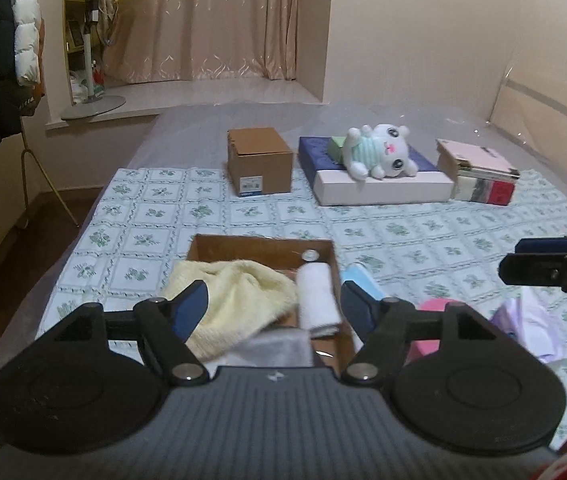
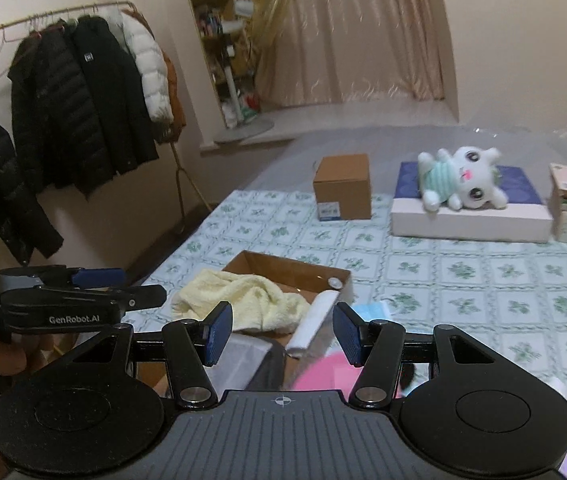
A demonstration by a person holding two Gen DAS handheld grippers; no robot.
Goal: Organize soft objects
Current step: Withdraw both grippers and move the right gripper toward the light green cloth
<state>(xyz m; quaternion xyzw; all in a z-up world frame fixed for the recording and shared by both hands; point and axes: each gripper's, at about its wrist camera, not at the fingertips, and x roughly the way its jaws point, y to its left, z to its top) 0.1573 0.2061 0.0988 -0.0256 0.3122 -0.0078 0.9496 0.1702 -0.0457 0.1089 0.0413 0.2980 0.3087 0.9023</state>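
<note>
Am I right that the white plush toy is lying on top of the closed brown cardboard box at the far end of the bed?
Not quite. The white plush toy lies on the flat blue-and-white box, not on the closed brown cardboard box, which stands apart to its left with nothing on top. The left wrist view shows this clearly; both are at the far end of the bed.

Black two-finger tool (image 2: 281,332) with blue ribbed pads (image 2: 217,334), silver screws, grey ridged body.

Left tool (image 1: 273,306) and right tool (image 2: 279,334) — both gaping, nothing between the pads.
</note>
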